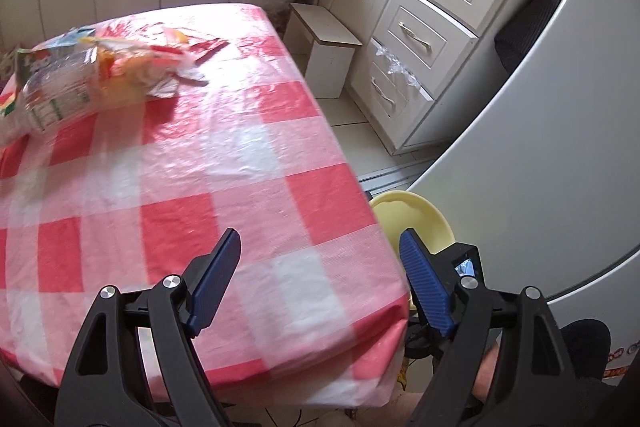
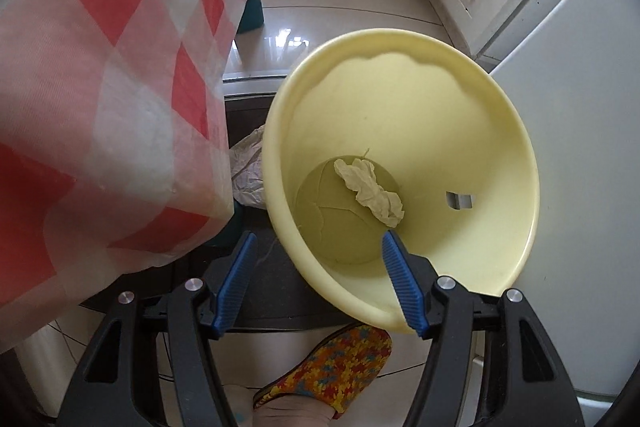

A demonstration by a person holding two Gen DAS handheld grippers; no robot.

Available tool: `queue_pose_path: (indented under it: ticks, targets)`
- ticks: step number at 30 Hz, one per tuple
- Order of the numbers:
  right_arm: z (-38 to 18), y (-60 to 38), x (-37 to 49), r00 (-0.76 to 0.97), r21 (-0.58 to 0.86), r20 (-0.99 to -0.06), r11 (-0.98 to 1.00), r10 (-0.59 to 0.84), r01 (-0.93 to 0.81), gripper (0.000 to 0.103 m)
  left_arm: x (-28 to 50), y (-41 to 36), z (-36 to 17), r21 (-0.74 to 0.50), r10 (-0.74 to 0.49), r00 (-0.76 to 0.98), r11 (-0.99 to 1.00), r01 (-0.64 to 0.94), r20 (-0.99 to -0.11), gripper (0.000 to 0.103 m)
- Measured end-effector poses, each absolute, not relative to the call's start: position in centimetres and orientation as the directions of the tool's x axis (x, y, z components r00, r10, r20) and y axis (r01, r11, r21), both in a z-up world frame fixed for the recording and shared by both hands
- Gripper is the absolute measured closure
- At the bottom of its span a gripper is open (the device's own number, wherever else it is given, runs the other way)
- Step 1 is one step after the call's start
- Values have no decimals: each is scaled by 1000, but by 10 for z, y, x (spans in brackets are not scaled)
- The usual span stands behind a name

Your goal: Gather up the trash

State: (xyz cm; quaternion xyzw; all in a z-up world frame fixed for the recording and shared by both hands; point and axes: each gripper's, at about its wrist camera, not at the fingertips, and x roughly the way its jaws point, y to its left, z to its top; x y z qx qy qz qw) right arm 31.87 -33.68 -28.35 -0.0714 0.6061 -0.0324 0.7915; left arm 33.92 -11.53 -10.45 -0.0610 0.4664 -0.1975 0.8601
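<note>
Blue ribbed pads of the left gripper [image 1: 320, 263] stand wide apart with nothing between them, above the near corner of a table [image 1: 224, 163] under a red-and-white checked cloth; at the far left of that table lies a heap of crumpled wrappers [image 1: 92, 75], a clear printed bag and orange and white scraps among them, well apart from the gripper; beyond the table's right edge shows the rim of a yellow bin [image 1: 412, 215], beside a white fridge [image 1: 540, 147]. Over that bin the right gripper [image 2: 316, 247] points steeply down, its fingers spread and empty, one pad outside the near rim and one inside; on the bin's bottom lies a crumpled paper wad [image 2: 370, 191]; below, a foot in a patterned slipper [image 2: 332, 367] stands on the floor.
</note>
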Motion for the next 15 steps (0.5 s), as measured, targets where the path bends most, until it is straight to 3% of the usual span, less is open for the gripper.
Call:
queue_pose_path:
  ticks: [2, 5, 8, 15]
  targets:
    - [-291, -337, 319, 252, -173, -955, 984, -155, -50, 42, 338, -109, -105, -292, -393, 488, 917, 271, -780, 25]
    - [-308, -333, 318, 217, -196, -960, 977, -174, -82, 68, 336, -102, -105, -291, -386, 494, 920, 261, -779, 25]
    - [-312, -326, 316, 236, -231, -951, 966, -198, -118, 72, 334, -95, -105, -295, -383, 498, 923, 249, -778, 25]
    - [-308, -320, 301, 179, -147, -977, 976, -118, -162, 82, 326, -109, -105, -317, -437, 457, 894, 317, -775, 25]
